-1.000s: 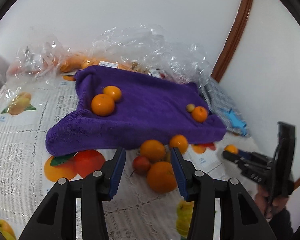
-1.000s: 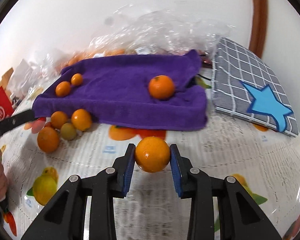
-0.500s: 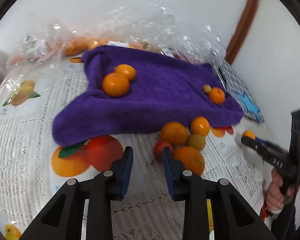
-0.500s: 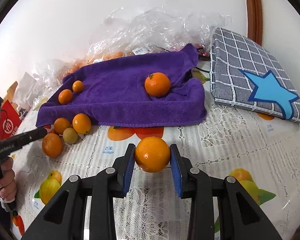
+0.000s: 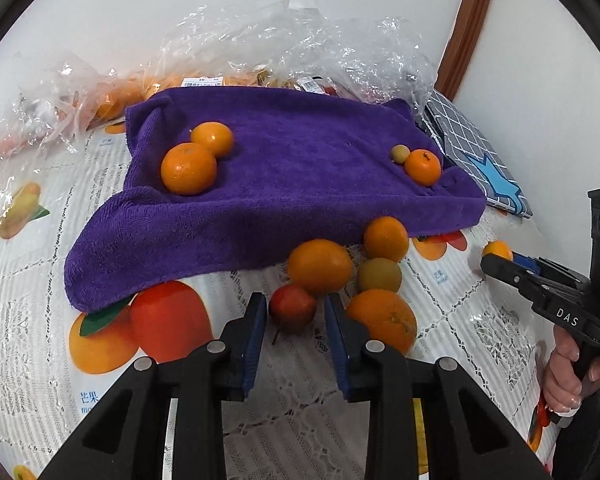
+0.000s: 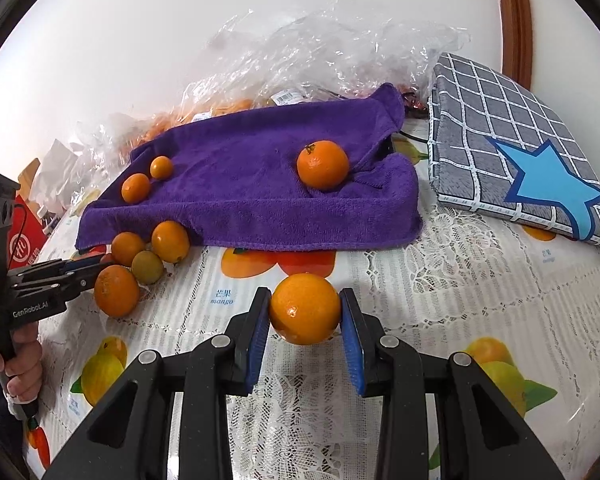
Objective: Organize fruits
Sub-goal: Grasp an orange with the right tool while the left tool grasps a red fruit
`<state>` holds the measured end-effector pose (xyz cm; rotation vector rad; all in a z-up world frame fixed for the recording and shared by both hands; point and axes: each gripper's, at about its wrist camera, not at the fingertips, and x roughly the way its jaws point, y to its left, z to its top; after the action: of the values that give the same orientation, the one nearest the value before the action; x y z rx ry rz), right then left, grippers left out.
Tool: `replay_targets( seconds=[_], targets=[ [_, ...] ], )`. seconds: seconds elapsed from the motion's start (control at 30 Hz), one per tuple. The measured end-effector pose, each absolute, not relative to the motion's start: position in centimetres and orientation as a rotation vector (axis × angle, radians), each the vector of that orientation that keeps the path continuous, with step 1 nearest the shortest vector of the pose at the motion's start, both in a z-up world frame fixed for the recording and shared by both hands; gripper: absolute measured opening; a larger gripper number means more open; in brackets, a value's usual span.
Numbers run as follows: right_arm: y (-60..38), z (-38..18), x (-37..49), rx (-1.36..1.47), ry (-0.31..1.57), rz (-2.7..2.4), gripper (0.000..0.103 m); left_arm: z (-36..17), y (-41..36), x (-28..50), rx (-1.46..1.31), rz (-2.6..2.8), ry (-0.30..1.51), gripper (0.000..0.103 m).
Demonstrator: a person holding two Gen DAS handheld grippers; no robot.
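White walls and a brown wooden door frame (image 5: pixel 466 28) back this table, which has a lace-look tablecloth (image 6: pixel 460 280) printed with fruit pictures. Going left to right in the left wrist view: crinkled clear plastic bags (image 5: pixel 260 44) with more oranges inside pile up at the far edge, and a purple towel (image 5: pixel 292 184) is spread in front of them. Two oranges (image 5: pixel 189 168) sit touching on the towel's left part, and on its right part there's another orange (image 5: pixel 422 167) with a tiny yellowish fruit (image 5: pixel 400 153) pressed against it.

Just off the towel's near edge is a loose cluster of three oranges, a greenish-yellow fruit (image 5: pixel 379 275) and a small red fruit (image 5: pixel 292 307). The left gripper (image 5: pixel 295 322) is at its tightest with the small red fruit right at its tips; pads look to be on it, though it pokes out past them, so I wouldn't swear to contact.

Further right, the right gripper (image 6: pixel 305 322) is clamped on an orange (image 6: pixel 305 309), held above the tablecloth, near side of the towel. A hand (image 5: pixel 564 376) holds its handle. Far right is a grey checked cushion (image 6: pixel 512 140) with a blue star, lying beside the towel.
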<state>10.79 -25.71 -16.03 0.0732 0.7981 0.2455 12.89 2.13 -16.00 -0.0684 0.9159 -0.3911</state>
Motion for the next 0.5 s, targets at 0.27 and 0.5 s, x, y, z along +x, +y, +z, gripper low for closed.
replay_targets(
  seconds=[0.27, 0.5],
  targets=[
    [-25.8, -16.0, 10.9, 0.074, 0.799, 0.242, 0.034, -14.7, 3.9, 11.8, -0.158, -0.364, 0.812, 0.023],
    [-26.2, -16.0, 10.7, 0.090, 0.789, 0.241, 0.034, -13.5, 5.7, 11.2, -0.218, -0.292, 0.711, 0.023]
  ],
)
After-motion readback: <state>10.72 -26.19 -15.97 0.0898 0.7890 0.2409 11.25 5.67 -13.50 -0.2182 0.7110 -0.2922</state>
